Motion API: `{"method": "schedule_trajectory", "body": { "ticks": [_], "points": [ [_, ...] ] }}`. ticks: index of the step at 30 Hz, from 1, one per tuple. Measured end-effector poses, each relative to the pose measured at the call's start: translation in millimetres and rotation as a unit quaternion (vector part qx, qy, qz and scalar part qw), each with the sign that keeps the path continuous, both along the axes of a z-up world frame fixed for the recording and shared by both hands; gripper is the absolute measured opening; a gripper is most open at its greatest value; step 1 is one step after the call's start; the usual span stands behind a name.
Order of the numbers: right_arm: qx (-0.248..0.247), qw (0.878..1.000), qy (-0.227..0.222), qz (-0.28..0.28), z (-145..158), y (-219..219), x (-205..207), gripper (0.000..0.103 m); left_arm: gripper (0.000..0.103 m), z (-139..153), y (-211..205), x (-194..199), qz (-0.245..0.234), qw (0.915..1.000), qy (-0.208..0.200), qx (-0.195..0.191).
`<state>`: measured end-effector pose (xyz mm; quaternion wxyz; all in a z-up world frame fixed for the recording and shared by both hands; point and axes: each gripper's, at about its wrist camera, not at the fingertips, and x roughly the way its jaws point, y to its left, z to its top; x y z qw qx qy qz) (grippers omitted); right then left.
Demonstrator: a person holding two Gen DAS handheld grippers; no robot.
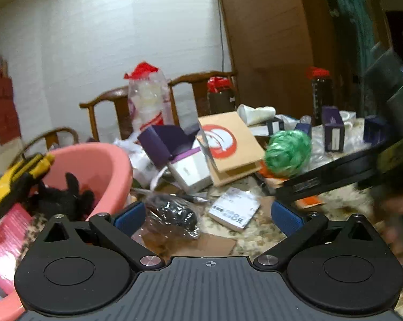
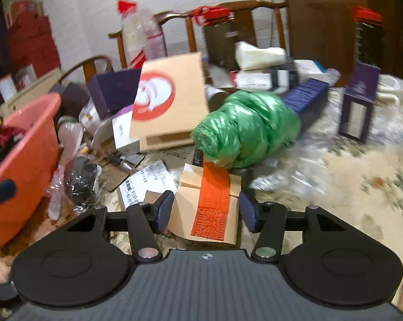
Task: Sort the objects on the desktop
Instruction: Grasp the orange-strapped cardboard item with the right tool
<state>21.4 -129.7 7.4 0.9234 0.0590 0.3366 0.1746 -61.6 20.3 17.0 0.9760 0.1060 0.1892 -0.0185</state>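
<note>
One pink basin [image 1: 105, 165], lower left. Two red-lidded dark jars [image 2: 219, 40] [image 2: 367, 36] along the upper edge. Three wooden chairs [image 1: 105, 107] [image 1: 201, 85] [image 1: 56, 136] behind the table. One green plastic bundle [image 2: 249, 131], centre. One tan box with red circle [image 2: 169, 101]. One orange-banded envelope [image 2: 209, 203], lower centre.

Cluttered table [image 2: 362, 165]: boxes, green bundle [image 2: 244, 131]

Wooden chairs [image 1: 201, 85], white wall [image 1: 94, 40], brown cabinet [image 1: 268, 40]
</note>
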Motion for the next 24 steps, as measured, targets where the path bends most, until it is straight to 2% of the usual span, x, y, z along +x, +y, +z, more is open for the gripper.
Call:
{"method": "schedule_trajectory", "body": {
  "ticks": [2,3,6,9,11,12,13,17,18,20,21,24],
  "points": [
    [0.011,1.0,0.006,-0.002,2.7,-14.0,-7.4,0.058,0.103,-2.8,-2.3,0.2,0.003,0.9999,-0.002,0.014],
    [0.02,1.0,0.011,-0.006,3.2,-23.4,-11.5,0.045,0.103,-3.4,-2.8,-0.3,0.001,0.9999,-0.003,0.014],
    [0.04,0.999,0.018,0.009,2.7,-43.9,-26.1,0.047,0.103,-5.3,-5.7,-0.6,0.002,0.9997,-0.005,0.023],
    [0.037,0.999,0.013,0.034,0.1,-55.0,-38.0,0.05,0.103,-8.1,-8.4,-1.6,0.005,0.9994,-0.009,0.033],
    [0.04,0.998,0.019,0.045,-0.4,-55.5,-41.4,0.048,0.103,-7.3,-8.4,-3.9,0.001,0.9995,-0.011,0.029],
    [0.046,0.997,0.016,0.053,2.8,-52.6,-43.5,0.031,0.103,-6.5,-8.6,-4.5,-0.002,0.9996,-0.011,0.024],
    [0.044,0.997,0.007,0.065,6.9,-48.7,-47.8,0.022,0.103,-6.0,-8.7,-5.5,-0.004,0.9997,-0.012,0.021],
    [-0.012,0.998,-0.025,0.065,6.3,-35.8,-56.5,0.022,0.103,-6.7,-11.5,-7.5,-0.008,0.9997,-0.014,0.018],
    [-0.018,0.998,-0.029,0.059,3.1,-35.7,-54.9,0.025,0.103,-7.4,-12.5,-7.7,-0.009,0.9997,-0.014,0.02],
    [-0.011,0.997,-0.044,0.07,-0.1,-37.7,-54.0,0.044,0.102,-9.0,-14.5,-7.8,-0.016,0.9996,-0.008,0.02],
    [-0.004,0.995,-0.054,0.083,-1.0,-39.6,-55.0,0.07,0.103,-9.5,-14.1,-7.6,-0.018,0.9997,-0.005,0.015],
    [-0.015,0.994,-0.089,0.063,-1.1,-37.8,-55.8,0.085,0.103,-8.6,-12.3,-5.8,-0.025,0.9997,0.003,0.005]
  ]
}}
